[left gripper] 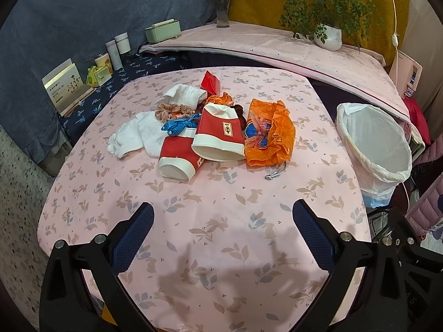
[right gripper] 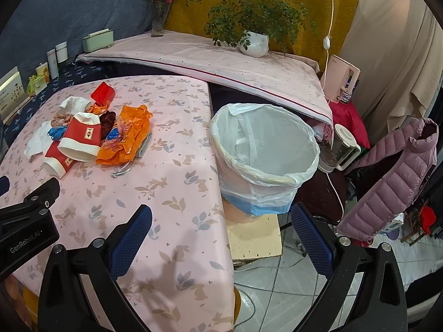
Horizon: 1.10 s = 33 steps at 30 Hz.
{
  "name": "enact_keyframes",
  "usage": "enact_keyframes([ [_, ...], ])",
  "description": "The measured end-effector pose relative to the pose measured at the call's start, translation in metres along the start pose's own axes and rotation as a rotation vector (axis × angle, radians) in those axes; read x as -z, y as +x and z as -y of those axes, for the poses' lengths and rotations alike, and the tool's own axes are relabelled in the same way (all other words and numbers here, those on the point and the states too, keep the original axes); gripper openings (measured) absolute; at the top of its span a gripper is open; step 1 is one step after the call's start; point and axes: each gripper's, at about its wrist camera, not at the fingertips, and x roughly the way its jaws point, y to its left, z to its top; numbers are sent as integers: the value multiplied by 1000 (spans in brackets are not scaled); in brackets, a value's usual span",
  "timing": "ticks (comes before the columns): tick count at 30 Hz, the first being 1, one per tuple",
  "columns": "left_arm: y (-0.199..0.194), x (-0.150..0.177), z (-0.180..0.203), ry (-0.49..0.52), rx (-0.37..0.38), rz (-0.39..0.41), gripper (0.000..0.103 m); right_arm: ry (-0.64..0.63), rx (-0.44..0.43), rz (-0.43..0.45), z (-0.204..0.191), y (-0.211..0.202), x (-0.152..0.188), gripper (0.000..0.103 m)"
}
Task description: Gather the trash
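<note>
We're hovering the left gripper (left gripper: 223, 221) and right gripper (right gripper: 221, 222), fingers spread wide and holding nothing, because the trash pile (left gripper: 218, 130) is sitting beside the lined bin (right gripper: 265, 149).

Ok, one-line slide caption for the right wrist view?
Open right claw hovers between the trash-strewn table and the lined bin, nothing grasped yet.

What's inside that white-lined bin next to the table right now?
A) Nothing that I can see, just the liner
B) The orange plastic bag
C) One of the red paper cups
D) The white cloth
A: the right wrist view looks down into the bin and shows only its white liner, while the red paper cups, the orange plastic bag and the white cloth lie on the table.
</note>
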Motion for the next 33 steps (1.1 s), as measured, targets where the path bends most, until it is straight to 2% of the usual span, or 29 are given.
enact_keyframes([
  [33,2,-4,9,28,21,14,95,12,14,-2,11,2,-8,96],
])
